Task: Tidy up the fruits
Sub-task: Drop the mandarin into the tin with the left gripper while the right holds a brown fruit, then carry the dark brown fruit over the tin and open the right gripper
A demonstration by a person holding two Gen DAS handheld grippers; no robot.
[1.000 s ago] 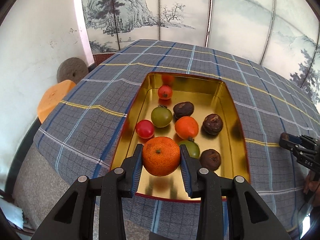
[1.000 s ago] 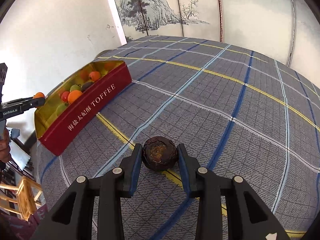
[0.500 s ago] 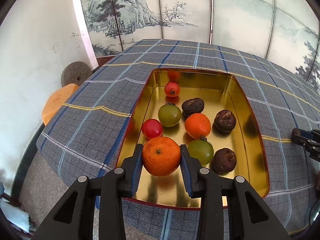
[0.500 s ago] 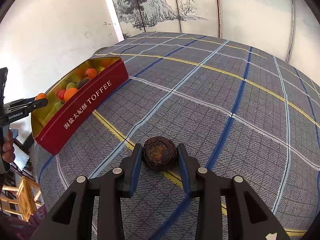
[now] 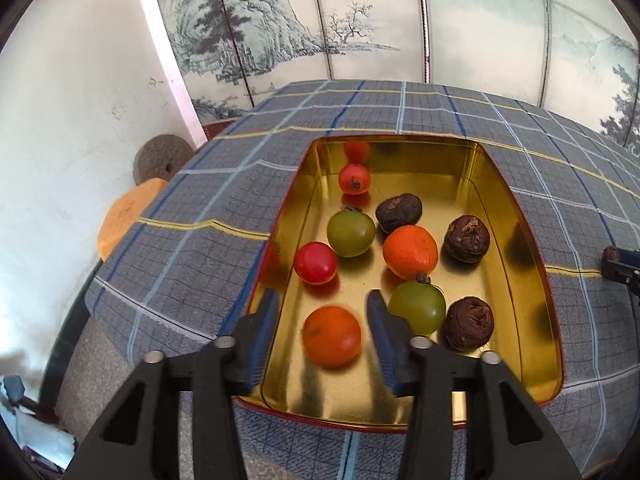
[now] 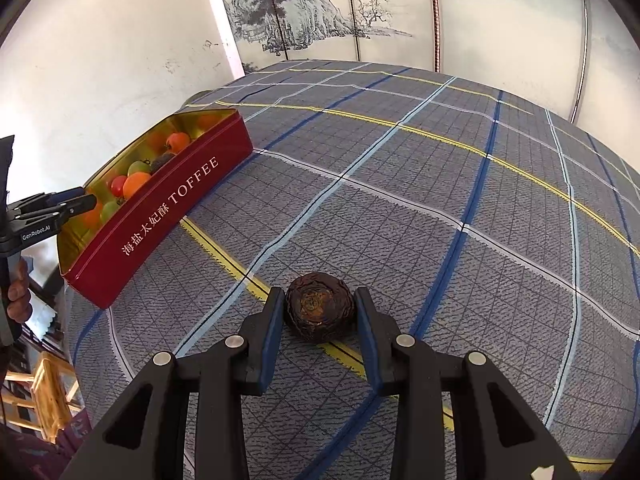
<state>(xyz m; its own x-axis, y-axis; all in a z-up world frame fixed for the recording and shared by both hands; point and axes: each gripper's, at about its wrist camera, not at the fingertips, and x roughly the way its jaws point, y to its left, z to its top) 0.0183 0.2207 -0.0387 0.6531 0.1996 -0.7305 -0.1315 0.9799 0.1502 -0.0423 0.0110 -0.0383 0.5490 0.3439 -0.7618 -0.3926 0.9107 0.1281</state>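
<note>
My left gripper (image 5: 322, 320) is open over the near end of the gold-lined red tin (image 5: 516, 208). An orange tangerine (image 5: 331, 336) is loose between its fingers, blurred, inside the tin. The tin also holds another tangerine (image 5: 410, 251), two green tomatoes (image 5: 351, 232), red tomatoes (image 5: 315, 263) and dark wrinkled fruits (image 5: 467, 239). My right gripper (image 6: 319, 320) is shut on a dark wrinkled fruit (image 6: 319, 312) just above the checked tablecloth (image 6: 440, 200). The tin (image 6: 160, 208), labelled TOFFEE, stands far left in the right wrist view, with the left gripper (image 6: 76, 203) at its near end.
The table's left edge drops to a floor with an orange stool (image 5: 128, 216) and a round stone disc (image 5: 160, 158) by the white wall. A painted folding screen (image 5: 360, 20) stands behind the table. Wooden furniture (image 6: 52, 396) shows below the table's left edge.
My left gripper has opened and let go of the tangerine, which has dropped into the tin. The right gripper still grips the dark fruit and has shifted a little.
</note>
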